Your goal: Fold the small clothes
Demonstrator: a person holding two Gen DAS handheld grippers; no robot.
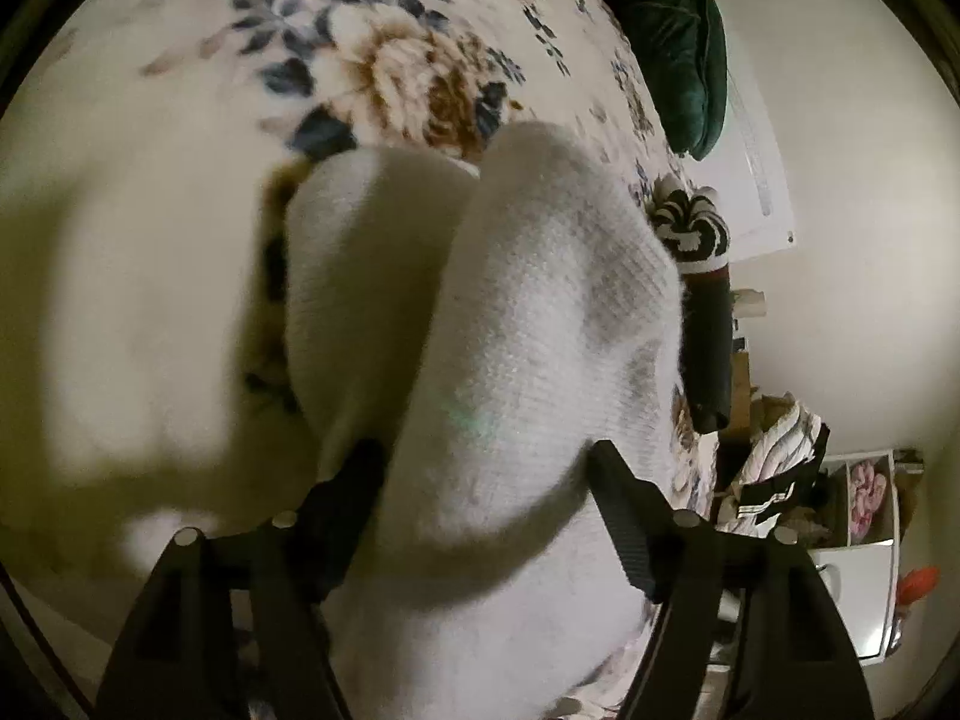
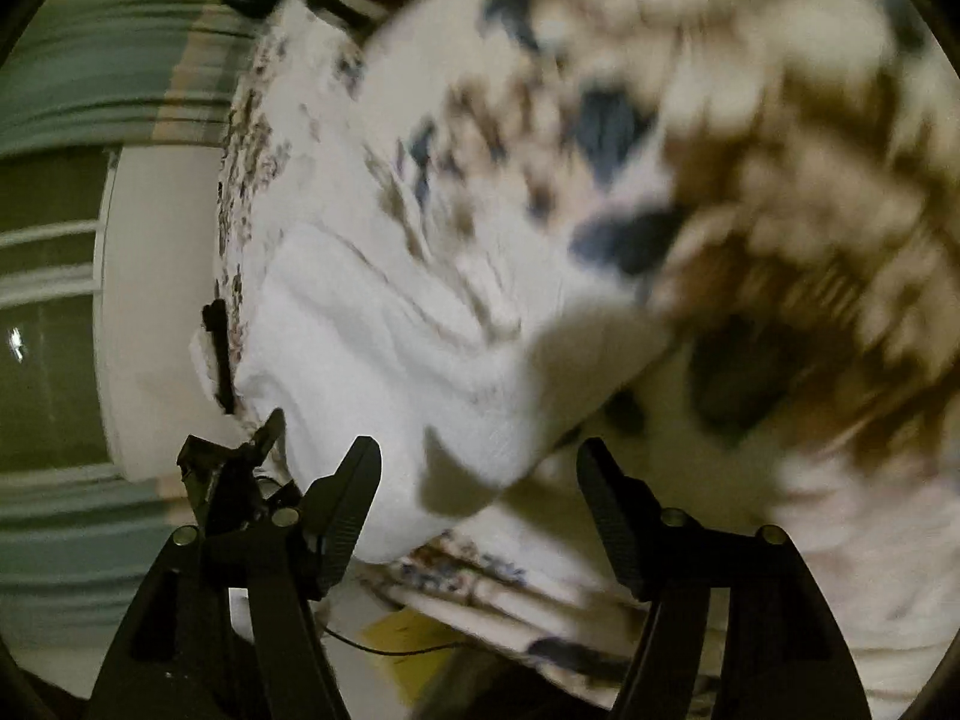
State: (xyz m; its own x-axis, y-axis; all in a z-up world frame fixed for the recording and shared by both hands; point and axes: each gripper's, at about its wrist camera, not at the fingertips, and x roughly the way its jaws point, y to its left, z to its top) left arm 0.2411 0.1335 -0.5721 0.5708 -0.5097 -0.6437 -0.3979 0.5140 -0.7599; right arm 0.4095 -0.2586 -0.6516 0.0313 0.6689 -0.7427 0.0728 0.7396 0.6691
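Observation:
A white knitted sock (image 1: pixel 516 324) lies bunched on the floral blanket (image 1: pixel 384 66) and fills the middle of the left wrist view. My left gripper (image 1: pixel 486 462) is open, its black fingers (image 1: pixel 354 504) standing on either side of the sock's near end. In the right wrist view the same white sock (image 2: pixel 384 348) lies on the blanket (image 2: pixel 750 150), and the picture is blurred. My right gripper (image 2: pixel 480 462) is open with the sock's near edge between its fingers (image 2: pixel 618 516). The left gripper (image 2: pixel 240 462) shows at the sock's left end.
A dark green cushion (image 1: pixel 672 42) lies at the far end of the bed. A black-and-white patterned garment (image 1: pixel 690 222) and a dark garment (image 1: pixel 711 348) lie at the bed's right edge. Shelves with clutter (image 1: pixel 864 504) stand beyond. A white wall and curtains (image 2: pixel 72 180) are left of the bed.

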